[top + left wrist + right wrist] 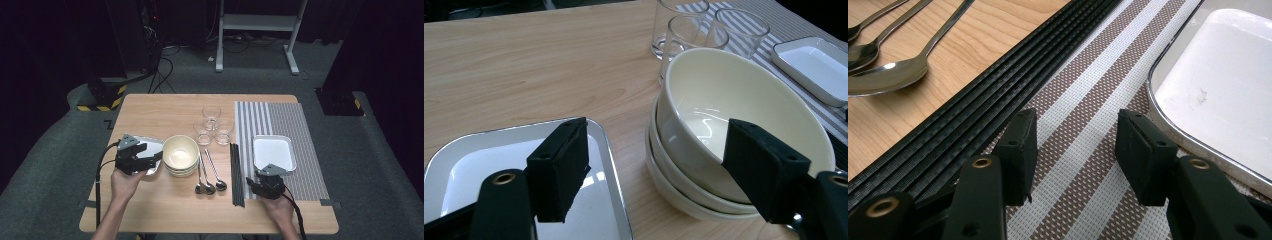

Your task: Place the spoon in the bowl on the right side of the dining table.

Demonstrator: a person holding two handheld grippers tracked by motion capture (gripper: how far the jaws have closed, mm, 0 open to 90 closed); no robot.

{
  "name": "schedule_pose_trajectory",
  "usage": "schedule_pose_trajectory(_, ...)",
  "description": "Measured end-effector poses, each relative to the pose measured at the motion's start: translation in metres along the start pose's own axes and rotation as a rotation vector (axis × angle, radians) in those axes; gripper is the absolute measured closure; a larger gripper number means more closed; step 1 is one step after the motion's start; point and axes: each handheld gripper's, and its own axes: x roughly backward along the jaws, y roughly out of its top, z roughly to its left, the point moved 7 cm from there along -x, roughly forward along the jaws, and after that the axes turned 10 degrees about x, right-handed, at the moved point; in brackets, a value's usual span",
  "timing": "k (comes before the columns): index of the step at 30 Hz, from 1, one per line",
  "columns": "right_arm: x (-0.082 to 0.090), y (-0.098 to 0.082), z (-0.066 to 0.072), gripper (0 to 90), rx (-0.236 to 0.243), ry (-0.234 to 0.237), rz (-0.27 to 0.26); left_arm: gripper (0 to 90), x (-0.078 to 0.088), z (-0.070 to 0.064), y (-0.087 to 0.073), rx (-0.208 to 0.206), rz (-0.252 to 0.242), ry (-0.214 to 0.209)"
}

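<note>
Nearest the lens, at the near edge of the table [165, 210]: left hand [122, 182] and right hand [277, 205], a gripper in each. Left gripper [155, 161] [656, 132]: spread wide and empty, one jaw above the metal tray [150, 145] [484, 155], the other at the rim of the top bowl in the stack of bowls [180, 154] [734, 95]; impossible to tell whether touching. Stack on bare wood just right of that tray, left of the spoons [210, 175], glasses [212, 125] behind. Right gripper [267, 171] [1075, 117]: parked half open over the striped mat [300, 130] [1083, 165], nothing between the jaws, chopsticks [236, 175] [973, 115] on one side, white tray [273, 152] [1218, 95] on the other. Step in hand, by the look of it: lining up a grip on the top bowl's wall. Called for next: one jaw inside the rim, one outside, a firm close, then a straight lift without dragging the lower bowls.
</note>
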Motion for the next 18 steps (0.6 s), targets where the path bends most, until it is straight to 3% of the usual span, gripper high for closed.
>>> schedule_pose_trajectory(18, 0.0, 0.0, 0.0, 51.7, 0.0, 0.0, 0.0, 28.1, -0.009, -0.011, 0.014, -0.044, 0.005, -0.002)
